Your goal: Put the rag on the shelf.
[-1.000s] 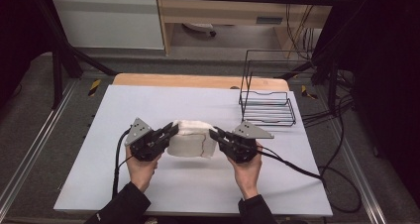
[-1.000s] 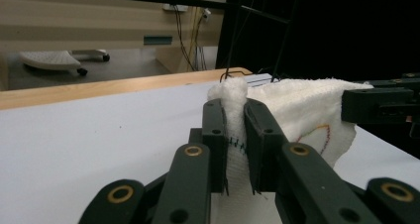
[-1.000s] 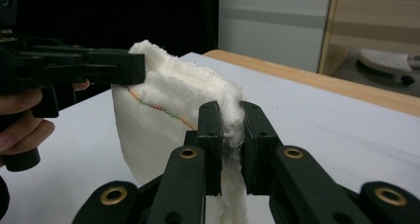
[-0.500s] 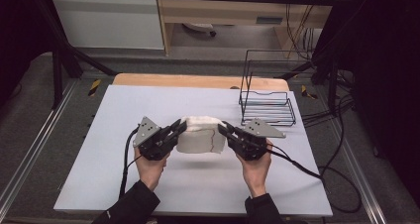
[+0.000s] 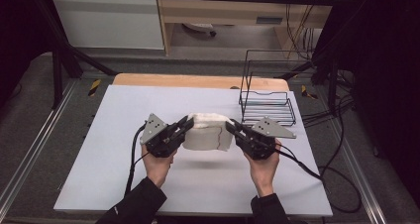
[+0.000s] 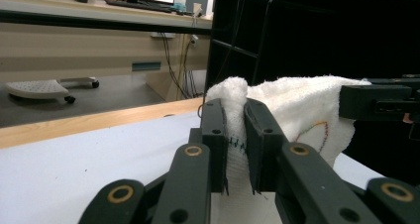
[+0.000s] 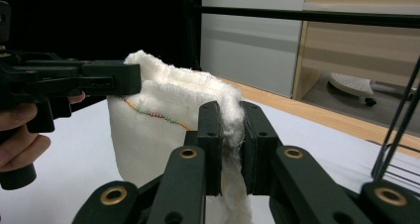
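A person stands at a white table (image 5: 99, 149) holding a two-jaw gripper in each hand, with a folded white towel (image 5: 208, 133) stretched between them and lifted clear of the tabletop, its shadow on the surface beneath it. The left gripper (image 5: 184, 125) is clamped on the towel's left upper edge, and the right gripper (image 5: 232, 126) is clamped on its right upper edge. In the left gripper view, the black jaws pinch a bunched fold of towel (image 6: 297, 110), with the other gripper's jaw gripping the far corner. In the right gripper view, the towel (image 7: 158, 130) hangs down in folds, showing a line of coloured stitching. A black wire rack (image 5: 267, 105) stands on the table behind the right gripper, apart from the towel.
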